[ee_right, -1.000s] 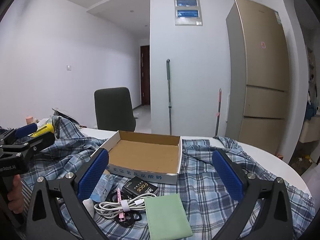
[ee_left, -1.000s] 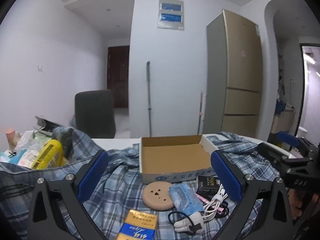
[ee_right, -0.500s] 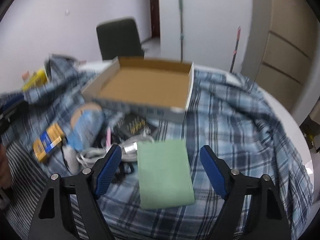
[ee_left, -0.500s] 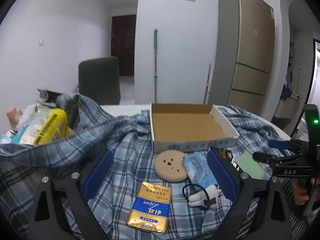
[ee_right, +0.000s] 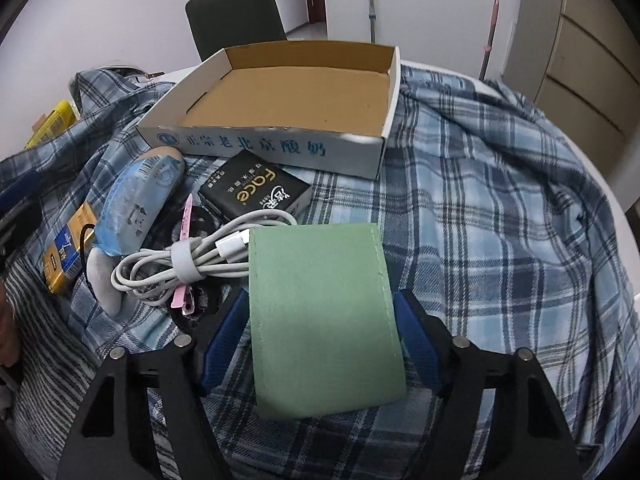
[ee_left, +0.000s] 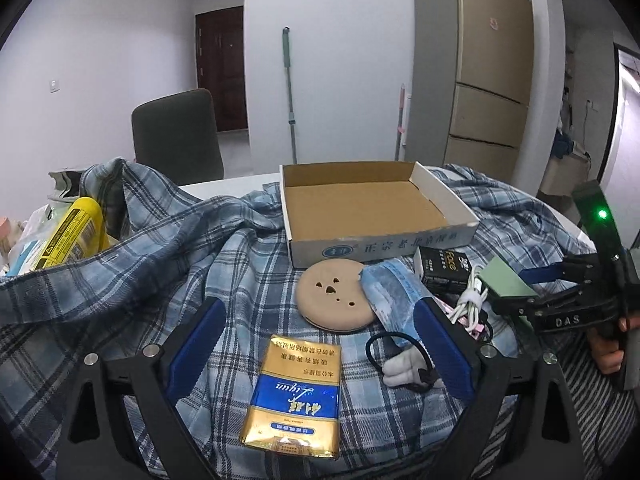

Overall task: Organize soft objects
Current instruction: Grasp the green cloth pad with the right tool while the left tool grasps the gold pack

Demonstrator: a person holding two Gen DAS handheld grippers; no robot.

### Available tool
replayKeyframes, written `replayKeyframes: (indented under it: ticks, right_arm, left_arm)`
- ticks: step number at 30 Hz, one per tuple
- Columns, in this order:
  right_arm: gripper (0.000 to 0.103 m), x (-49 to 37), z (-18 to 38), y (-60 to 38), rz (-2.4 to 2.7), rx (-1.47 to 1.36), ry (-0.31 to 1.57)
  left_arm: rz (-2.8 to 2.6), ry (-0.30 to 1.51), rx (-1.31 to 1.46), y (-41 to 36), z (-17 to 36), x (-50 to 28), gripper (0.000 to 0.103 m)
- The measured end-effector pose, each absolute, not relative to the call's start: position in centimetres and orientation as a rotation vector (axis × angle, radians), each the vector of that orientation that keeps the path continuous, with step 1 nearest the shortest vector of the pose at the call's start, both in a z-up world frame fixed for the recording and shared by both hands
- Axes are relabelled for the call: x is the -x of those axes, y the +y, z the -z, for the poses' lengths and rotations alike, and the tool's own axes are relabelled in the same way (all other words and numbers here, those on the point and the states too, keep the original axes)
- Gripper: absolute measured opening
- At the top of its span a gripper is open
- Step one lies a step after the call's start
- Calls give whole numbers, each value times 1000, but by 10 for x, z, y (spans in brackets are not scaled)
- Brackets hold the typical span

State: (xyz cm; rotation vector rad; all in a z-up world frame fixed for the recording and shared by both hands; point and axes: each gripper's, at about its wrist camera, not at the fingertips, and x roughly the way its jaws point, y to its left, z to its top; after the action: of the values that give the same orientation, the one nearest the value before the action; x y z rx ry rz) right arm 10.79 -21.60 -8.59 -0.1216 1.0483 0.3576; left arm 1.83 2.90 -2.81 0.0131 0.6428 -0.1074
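A flat green cloth pouch (ee_right: 320,316) lies on the blue plaid shirt (ee_right: 488,200) that covers the table. My right gripper (ee_right: 320,338) points down over it, jaws closing, one blue pad by each long edge and not visibly pressing; the left wrist view shows it at the right (ee_left: 528,286) over the pouch (ee_left: 504,280). My left gripper (ee_left: 318,344) is open above a gold-and-blue packet (ee_left: 296,396) and grips nothing. Beyond it lie a tan round pad (ee_left: 332,298), a blue tissue pack (ee_left: 390,296) and an empty cardboard box (ee_left: 368,208).
A white cable bundle (ee_right: 188,260), a black carton (ee_right: 256,192), a pink clip (ee_right: 182,300) and a black hair tie (ee_left: 396,356) lie left of the pouch. A yellow bottle (ee_left: 72,232) stands in the clutter at far left. A dark chair (ee_left: 176,140) stands behind the table.
Both grippers have tipped downward and sunk toward the table. The right gripper has narrowed and come over the green pouch, which now lies between its pads. The left gripper has narrowed slightly.
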Motion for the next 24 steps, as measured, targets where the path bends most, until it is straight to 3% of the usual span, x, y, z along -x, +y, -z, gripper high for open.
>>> replayKeyframes:
  ticks: [8, 21, 24]
  right_arm:
    - [71, -106, 81, -220, -365, 99, 1019]
    - [71, -80, 48, -218, -398, 93, 769]
    - [71, -76, 46, -215, -403, 100, 742]
  left_arm:
    - [126, 756, -138, 29, 39, -28, 97]
    - [153, 928, -180, 30, 68, -39, 96]
    - [116, 955, -203, 29, 74, -44, 84]
